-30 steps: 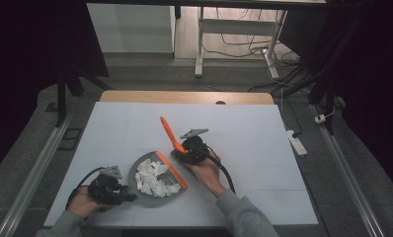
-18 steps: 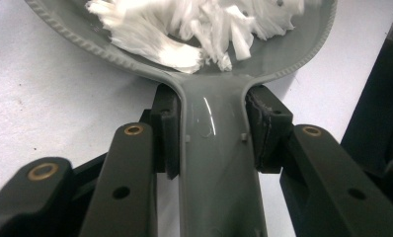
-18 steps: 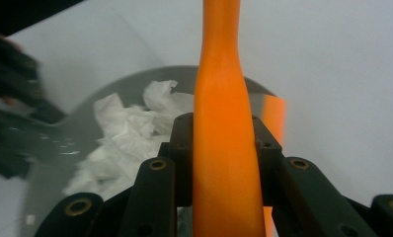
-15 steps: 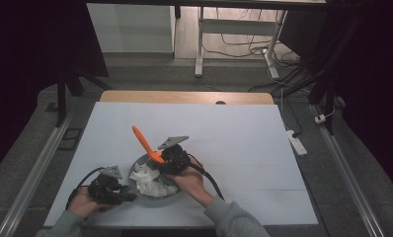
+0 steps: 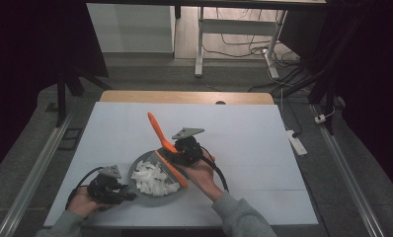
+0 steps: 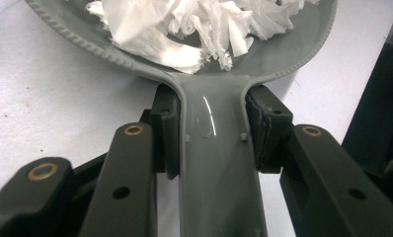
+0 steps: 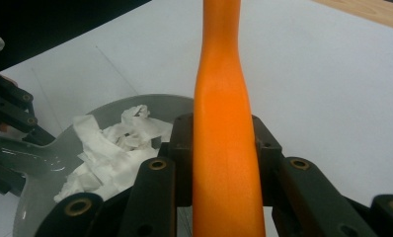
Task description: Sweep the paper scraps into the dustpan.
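- The left gripper (image 5: 116,189) is being held low at the near left of the table (image 5: 263,138), with its jaws closed on the grey handle (image 6: 216,163) of a dustpan (image 5: 135,170)
- In the left gripper view the handle is being squeezed between the two black pads (image 6: 166,131), one pressed against each side, and the pan's beaded rim is being shown just beyond them
- The dustpan is being kept flat on the white table, right in front of the left gripper, and torn pieces of white paper (image 5: 152,178) are being carried in its bowl
- The right gripper (image 5: 177,153) is being held just beyond the dustpan's far right edge, and its jaws are clamped on the orange handle (image 7: 224,148) of a brush (image 5: 160,132)
- In the right gripper view that handle is being gripped from both sides and is running straight up between the jaws, with the paper (image 7: 113,148) and the dustpan (image 7: 155,103) lying to its left
- In the high view the handle is being tilted up and away to the left, above the table, while an orange strip (image 5: 177,173) is being laid slantwise across the right side of the pan, beside the paper
- The person's right hand (image 5: 202,173) is being wrapped around the right gripper from behind, and a black cable (image 5: 220,173) is being trailed back from it toward the near edge
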`<state>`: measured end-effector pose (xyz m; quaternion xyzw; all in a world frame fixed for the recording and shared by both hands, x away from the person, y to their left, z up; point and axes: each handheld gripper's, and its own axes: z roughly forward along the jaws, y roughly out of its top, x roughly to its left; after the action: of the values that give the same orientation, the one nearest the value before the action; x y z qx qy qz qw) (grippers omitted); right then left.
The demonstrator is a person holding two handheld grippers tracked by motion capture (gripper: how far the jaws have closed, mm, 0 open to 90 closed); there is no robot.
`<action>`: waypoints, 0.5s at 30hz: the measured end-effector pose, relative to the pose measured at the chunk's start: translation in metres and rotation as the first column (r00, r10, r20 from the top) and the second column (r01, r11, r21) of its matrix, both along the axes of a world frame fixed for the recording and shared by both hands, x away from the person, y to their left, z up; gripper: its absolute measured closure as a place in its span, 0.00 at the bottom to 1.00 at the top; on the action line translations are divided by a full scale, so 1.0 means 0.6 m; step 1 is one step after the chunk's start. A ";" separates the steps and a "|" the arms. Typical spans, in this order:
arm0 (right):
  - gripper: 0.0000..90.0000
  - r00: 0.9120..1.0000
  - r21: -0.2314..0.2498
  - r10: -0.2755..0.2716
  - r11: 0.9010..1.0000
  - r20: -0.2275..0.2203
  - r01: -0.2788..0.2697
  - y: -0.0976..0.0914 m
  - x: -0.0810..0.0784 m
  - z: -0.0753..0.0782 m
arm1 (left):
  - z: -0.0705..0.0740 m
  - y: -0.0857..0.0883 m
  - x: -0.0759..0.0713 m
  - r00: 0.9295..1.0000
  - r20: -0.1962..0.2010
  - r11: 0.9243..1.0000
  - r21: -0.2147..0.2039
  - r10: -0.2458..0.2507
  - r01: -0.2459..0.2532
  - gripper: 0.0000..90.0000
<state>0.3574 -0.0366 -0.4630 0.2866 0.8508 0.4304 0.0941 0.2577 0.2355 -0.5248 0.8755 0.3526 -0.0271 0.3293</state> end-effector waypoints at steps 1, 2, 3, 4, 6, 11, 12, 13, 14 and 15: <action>0.78 1.000 0.005 -0.003 1.000 0.000 0.003 -0.003 0.001 0.001 | 0.000 0.000 0.000 1.000 0.002 1.000 0.000 0.002 -0.002 0.68; 0.78 1.000 0.006 -0.008 1.000 0.000 0.008 -0.005 0.001 0.002 | 0.000 0.001 0.000 1.000 0.002 1.000 -0.003 0.003 -0.003 0.68; 0.78 1.000 0.009 -0.011 1.000 -0.001 0.011 -0.008 0.002 0.003 | 0.000 0.001 0.000 1.000 0.003 1.000 -0.005 0.004 -0.004 0.68; 0.78 1.000 0.011 -0.012 1.000 0.000 0.012 -0.010 0.002 0.003 | 0.001 0.001 0.000 1.000 0.003 1.000 -0.006 0.005 -0.005 0.68; 0.78 1.000 0.014 -0.016 1.000 0.000 0.016 -0.014 0.003 0.004 | 0.001 0.001 0.000 1.000 0.005 1.000 -0.007 0.008 -0.008 0.68; 0.78 1.000 0.023 -0.023 0.999 -0.003 0.023 -0.023 0.006 0.004 | 0.003 0.004 0.000 1.000 0.010 1.000 -0.013 0.021 -0.020 0.68; 0.78 1.000 0.024 -0.025 0.999 -0.004 0.025 -0.025 0.006 0.004 | 0.003 0.004 0.000 1.000 0.011 1.000 -0.012 0.023 -0.022 0.68; 0.78 1.000 0.029 -0.025 0.999 -0.006 0.025 -0.027 0.007 0.005 | 0.003 0.005 0.000 1.000 0.013 1.000 -0.012 0.026 -0.026 0.68; 0.78 1.000 0.031 -0.026 0.999 -0.007 0.026 -0.029 0.007 0.005 | 0.003 0.005 0.000 0.999 0.014 1.000 -0.014 0.029 -0.028 0.68; 0.78 1.000 0.033 -0.027 0.999 -0.005 0.027 -0.031 0.007 0.006 | 0.003 0.005 0.000 0.999 0.016 0.999 -0.015 0.032 -0.032 0.68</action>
<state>0.3615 -0.0550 -0.4594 0.3003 0.8399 0.4423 0.0933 0.2577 0.2387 -0.5227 0.8675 0.3637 -0.0176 0.3390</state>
